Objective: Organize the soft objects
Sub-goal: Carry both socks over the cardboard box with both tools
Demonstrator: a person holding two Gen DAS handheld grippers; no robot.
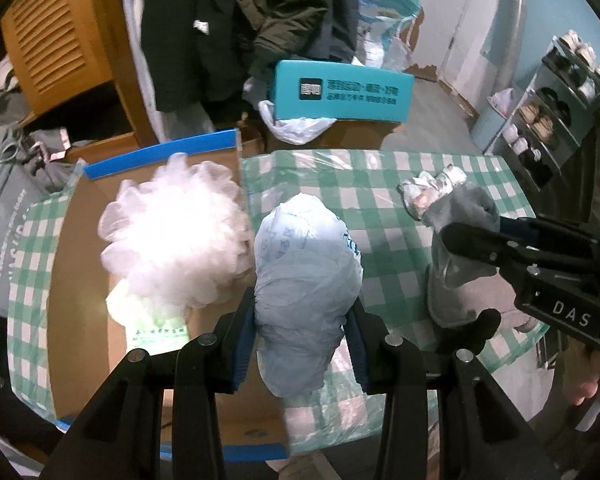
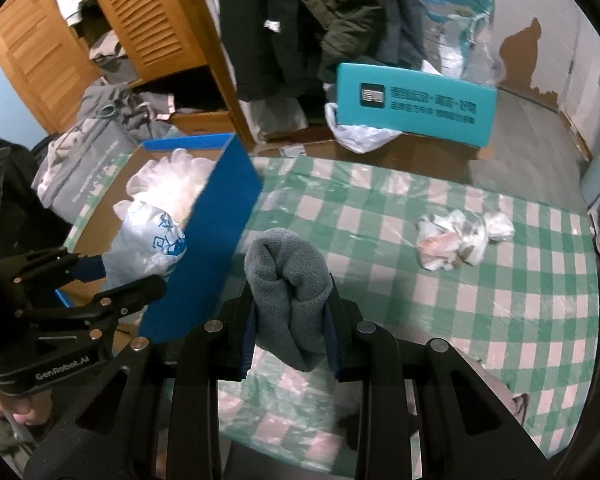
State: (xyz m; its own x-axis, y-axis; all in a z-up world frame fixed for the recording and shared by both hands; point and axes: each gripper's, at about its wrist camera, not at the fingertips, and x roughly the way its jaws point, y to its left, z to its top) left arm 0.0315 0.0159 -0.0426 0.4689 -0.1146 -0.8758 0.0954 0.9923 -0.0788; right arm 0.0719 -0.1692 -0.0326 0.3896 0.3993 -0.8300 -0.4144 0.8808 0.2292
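Plastic bag point(image 1: 306, 280), bunched and pale, sits clamped in the left tongs point(image 1: 300, 320) beside the cardboard box point(image 1: 80, 280) holding a white mesh pouf point(image 1: 172, 236). Right wrist view: right tongs point(image 2: 290, 328) pinch a grey cloth point(image 2: 288, 280) above the checked surface point(image 2: 500, 320); crumpled wrapper point(image 2: 460, 240) lies apart.

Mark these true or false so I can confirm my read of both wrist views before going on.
1. The left gripper holds a bunched plastic bag. True.
2. The right gripper is empty. False: its fingers pinch a grey cloth.
3. A white mesh bath puff lies in the cardboard box. True.
4. The checked tablecloth is red and white. False: it is green and white.
5. A crumpled patterned bundle lies on the tablecloth, untouched by either gripper. True.
6. The box's flaps are edged in yellow tape. False: the tape is blue.
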